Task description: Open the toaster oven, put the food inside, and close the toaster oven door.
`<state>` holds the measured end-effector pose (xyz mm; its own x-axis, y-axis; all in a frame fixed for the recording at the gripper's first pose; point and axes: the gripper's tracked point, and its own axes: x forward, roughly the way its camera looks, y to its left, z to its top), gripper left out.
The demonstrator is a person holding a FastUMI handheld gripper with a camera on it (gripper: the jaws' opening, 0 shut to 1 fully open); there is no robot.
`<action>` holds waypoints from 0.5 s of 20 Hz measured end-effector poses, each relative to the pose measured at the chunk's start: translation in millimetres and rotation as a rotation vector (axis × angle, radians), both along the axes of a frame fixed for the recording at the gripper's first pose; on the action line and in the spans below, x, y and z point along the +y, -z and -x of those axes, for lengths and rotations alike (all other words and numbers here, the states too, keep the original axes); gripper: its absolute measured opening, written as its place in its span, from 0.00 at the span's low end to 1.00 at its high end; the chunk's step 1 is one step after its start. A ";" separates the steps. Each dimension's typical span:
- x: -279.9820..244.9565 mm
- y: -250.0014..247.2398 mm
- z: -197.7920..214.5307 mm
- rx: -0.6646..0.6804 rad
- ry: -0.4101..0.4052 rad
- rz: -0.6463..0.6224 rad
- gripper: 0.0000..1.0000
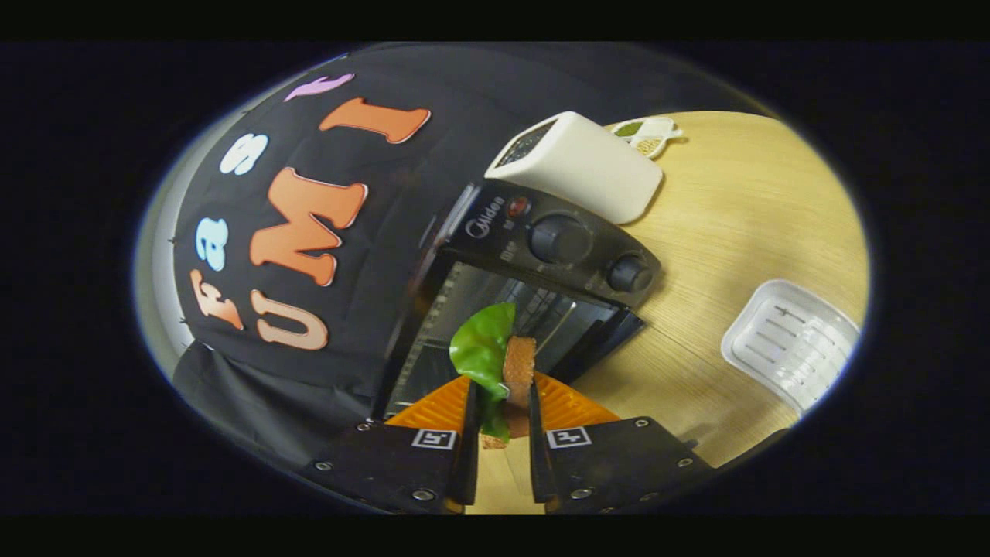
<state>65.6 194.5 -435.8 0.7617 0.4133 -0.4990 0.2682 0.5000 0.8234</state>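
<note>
My gripper (pixel 501 402) is shut on the food (pixel 503 363), a sandwich with a green lettuce leaf and a brown bread slice, held upright between the two fingers. Just beyond the fingers stands the black toaster oven (pixel 572 240) with two knobs on its control panel. Its door (pixel 599 340) hangs open and the lit inside with a wire rack (pixel 495 302) shows behind the food. The whole view is tilted.
A white box-shaped appliance (pixel 584 166) stands behind the oven on the wooden table (pixel 742 216). A clear plastic tray (pixel 793 340) lies on the table to the right of the oven. A small white and green item (pixel 646 133) lies at the table's far side.
</note>
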 end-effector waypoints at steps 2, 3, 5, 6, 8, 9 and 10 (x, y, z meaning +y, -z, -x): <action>16.7 5.8 -7.2 0.016 0.021 -0.021 0.28; 22.2 12.2 -11.5 0.026 0.034 -0.017 0.28; 27.2 21.6 -22.4 0.049 0.088 -0.009 0.28; 29.5 23.8 -29.6 0.061 0.122 -0.018 0.30; 38.4 28.8 -39.5 0.084 0.176 -0.023 0.32; 42.1 32.6 -43.5 0.094 0.190 -0.009 0.34; 47.7 33.7 -44.9 0.100 0.197 0.008 0.36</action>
